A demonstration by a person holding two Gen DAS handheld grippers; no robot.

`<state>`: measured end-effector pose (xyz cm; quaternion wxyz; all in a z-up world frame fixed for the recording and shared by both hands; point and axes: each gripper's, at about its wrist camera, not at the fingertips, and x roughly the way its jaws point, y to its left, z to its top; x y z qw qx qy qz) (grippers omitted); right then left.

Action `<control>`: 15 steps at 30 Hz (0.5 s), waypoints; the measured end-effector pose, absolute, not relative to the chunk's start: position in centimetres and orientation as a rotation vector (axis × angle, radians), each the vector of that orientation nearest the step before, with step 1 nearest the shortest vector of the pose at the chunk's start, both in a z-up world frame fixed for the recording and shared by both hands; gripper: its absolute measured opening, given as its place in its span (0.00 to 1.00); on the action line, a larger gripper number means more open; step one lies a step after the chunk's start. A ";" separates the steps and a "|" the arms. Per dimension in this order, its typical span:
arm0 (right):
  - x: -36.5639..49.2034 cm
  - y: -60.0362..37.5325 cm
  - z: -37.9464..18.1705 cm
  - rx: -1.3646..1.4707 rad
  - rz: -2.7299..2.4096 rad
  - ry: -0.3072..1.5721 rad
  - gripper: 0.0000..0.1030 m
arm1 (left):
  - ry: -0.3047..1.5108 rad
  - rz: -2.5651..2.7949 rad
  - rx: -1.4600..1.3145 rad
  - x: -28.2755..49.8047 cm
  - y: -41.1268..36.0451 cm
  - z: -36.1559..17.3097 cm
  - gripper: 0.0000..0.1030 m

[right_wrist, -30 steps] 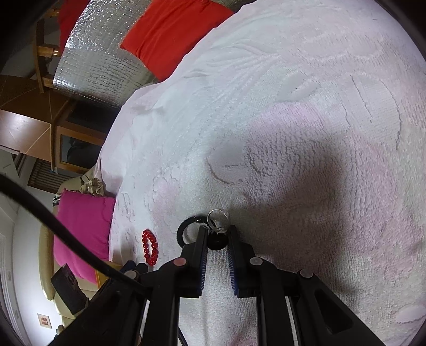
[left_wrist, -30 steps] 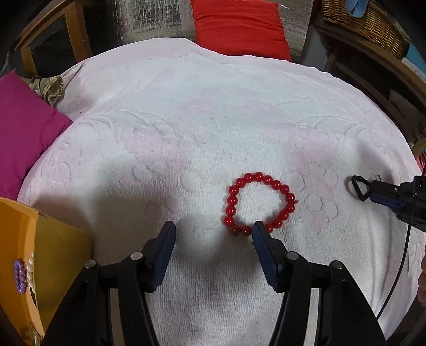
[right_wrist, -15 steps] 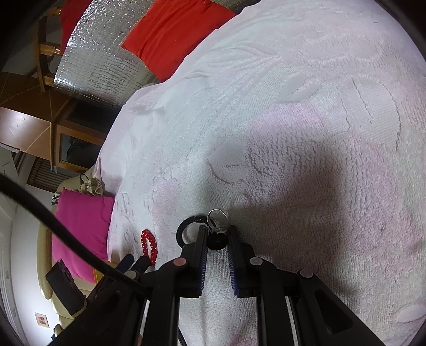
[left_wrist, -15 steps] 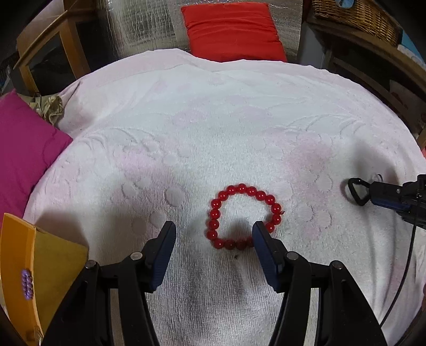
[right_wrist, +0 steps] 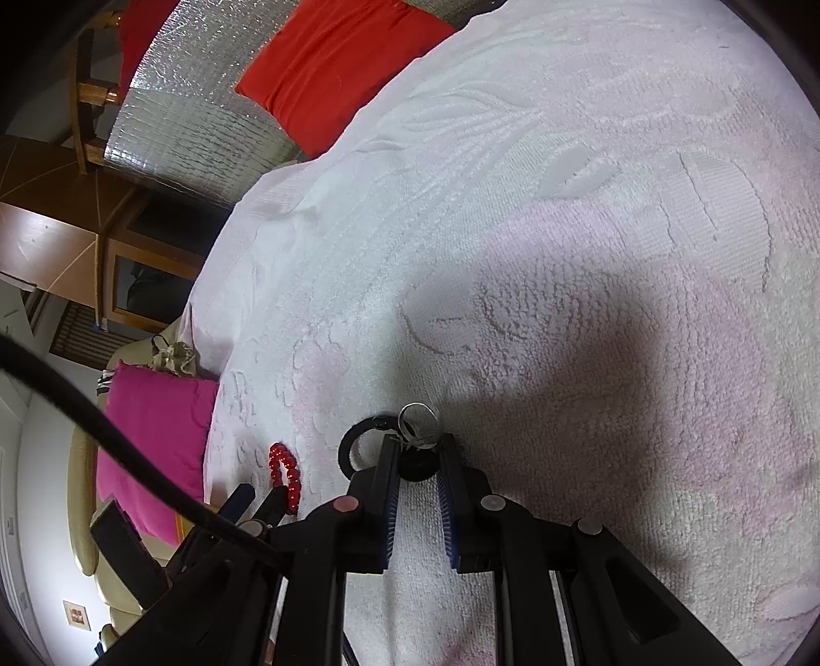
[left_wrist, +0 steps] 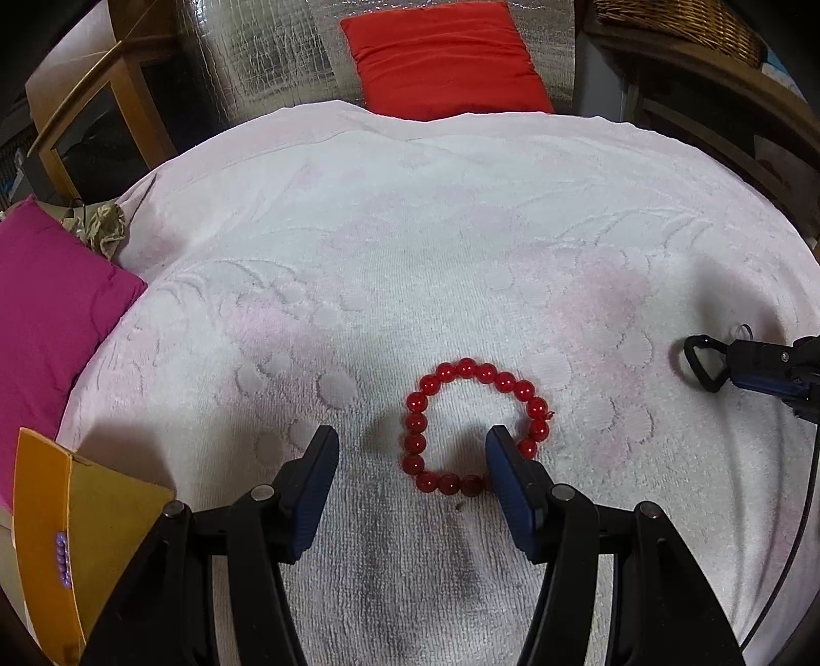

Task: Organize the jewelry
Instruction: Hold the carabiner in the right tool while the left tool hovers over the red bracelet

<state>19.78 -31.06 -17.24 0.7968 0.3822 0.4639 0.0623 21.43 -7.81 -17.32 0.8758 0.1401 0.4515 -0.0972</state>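
A red bead bracelet (left_wrist: 476, 428) lies flat on the white towel (left_wrist: 410, 230). My left gripper (left_wrist: 412, 443) is open just above it; the right fingertip (left_wrist: 505, 461) stands inside the ring of beads and the left fingertip (left_wrist: 315, 461) is outside it. My right gripper (right_wrist: 417, 451) is shut on a black key ring clip (right_wrist: 415, 463) with a black loop (right_wrist: 359, 440) and a silver ring (right_wrist: 417, 417), low over the towel. The clip also shows in the left wrist view (left_wrist: 704, 358), right of the bracelet (right_wrist: 284, 471).
An orange box (left_wrist: 66, 543) with purple beads (left_wrist: 61, 558) inside stands at the lower left. A magenta cushion (left_wrist: 46, 328) lies at the left, a red cushion (left_wrist: 446, 56) at the back. A wicker basket (left_wrist: 681, 25) sits on a shelf at the back right.
My left gripper has shifted so the bracelet sits more to the right between its fingers, with the right fingertip now inside the ring. The right gripper has not moved.
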 end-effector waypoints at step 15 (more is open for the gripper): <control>19.8 -31.1 -17.3 0.813 0.134 0.992 0.17 | 0.938 -0.195 0.304 21.7 -8.2 -17.7 0.59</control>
